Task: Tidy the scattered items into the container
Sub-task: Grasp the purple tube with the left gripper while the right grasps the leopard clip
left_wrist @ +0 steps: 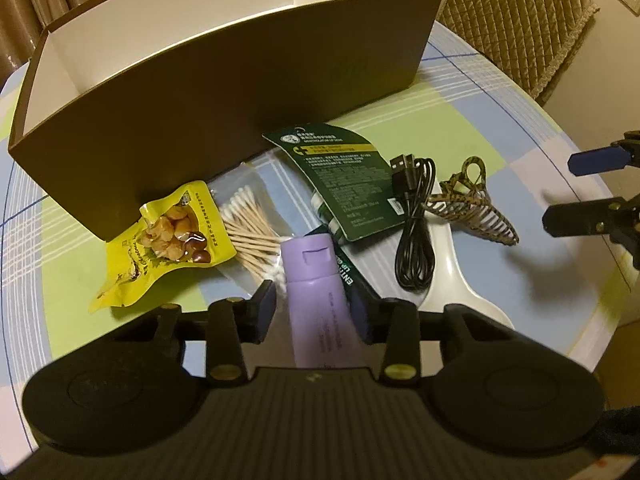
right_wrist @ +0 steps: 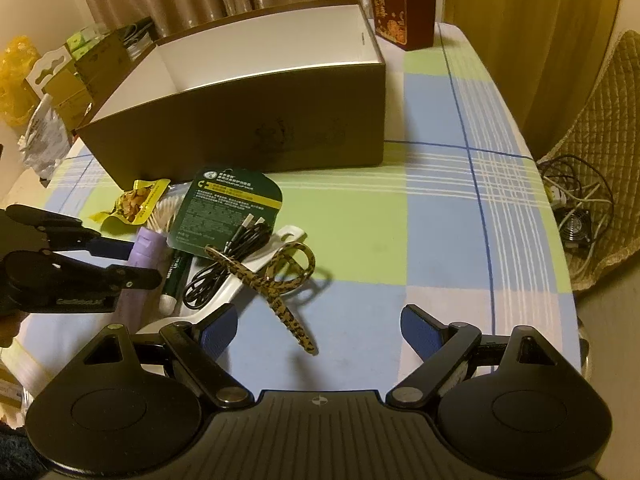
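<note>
My left wrist view looks forward, low and close, across the tabletop [left_wrist: 500,120] toward the brown box [left_wrist: 224,112]. My right wrist view sits higher and further right, facing the same box [right_wrist: 256,116]; both share the scattered items.

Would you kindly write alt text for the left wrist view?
The left gripper straddles a purple tube lying on a checked tablecloth. Beyond it lie a yellow snack pouch, cotton swabs, a black cable and an open brown box.
</note>
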`<state>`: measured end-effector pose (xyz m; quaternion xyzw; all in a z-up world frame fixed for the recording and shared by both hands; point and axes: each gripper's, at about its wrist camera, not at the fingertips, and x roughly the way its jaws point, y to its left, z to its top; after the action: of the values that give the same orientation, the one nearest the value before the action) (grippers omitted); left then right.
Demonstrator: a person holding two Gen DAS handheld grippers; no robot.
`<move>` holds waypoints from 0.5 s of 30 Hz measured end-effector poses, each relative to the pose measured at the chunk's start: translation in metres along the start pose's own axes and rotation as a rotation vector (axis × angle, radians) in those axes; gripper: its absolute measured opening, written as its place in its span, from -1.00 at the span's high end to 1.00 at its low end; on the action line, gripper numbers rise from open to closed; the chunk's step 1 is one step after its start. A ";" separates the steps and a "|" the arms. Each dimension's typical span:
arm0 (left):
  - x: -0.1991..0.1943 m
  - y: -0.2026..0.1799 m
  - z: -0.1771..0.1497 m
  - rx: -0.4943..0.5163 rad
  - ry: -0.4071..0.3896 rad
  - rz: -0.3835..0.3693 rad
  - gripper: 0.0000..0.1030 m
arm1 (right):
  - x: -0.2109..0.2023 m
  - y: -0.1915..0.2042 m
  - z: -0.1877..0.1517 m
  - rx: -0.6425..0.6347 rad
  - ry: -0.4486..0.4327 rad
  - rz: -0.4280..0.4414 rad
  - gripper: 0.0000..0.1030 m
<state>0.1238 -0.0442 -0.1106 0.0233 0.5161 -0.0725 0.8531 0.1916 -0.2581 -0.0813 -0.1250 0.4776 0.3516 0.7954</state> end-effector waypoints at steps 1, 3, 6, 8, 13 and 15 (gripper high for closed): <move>-0.001 0.000 -0.001 0.000 -0.004 -0.001 0.44 | 0.001 0.001 0.000 -0.004 -0.001 0.005 -0.67; -0.003 0.002 -0.003 -0.011 -0.006 -0.011 0.46 | 0.004 0.003 0.000 -0.017 -0.006 0.019 -0.67; -0.012 0.007 -0.007 -0.032 -0.018 -0.025 0.48 | 0.008 0.007 0.000 -0.049 -0.011 0.044 -0.67; -0.020 0.010 -0.011 -0.036 -0.032 -0.025 0.48 | 0.012 0.010 -0.001 -0.075 -0.016 0.062 -0.67; -0.034 0.025 -0.023 -0.078 -0.043 0.001 0.48 | 0.025 0.020 -0.005 -0.178 -0.027 0.075 -0.67; -0.036 0.033 -0.029 -0.107 -0.037 0.011 0.48 | 0.031 0.022 -0.006 -0.223 -0.030 0.080 -0.66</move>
<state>0.0870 -0.0047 -0.0929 -0.0209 0.5031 -0.0405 0.8630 0.1819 -0.2316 -0.1071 -0.1883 0.4281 0.4359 0.7689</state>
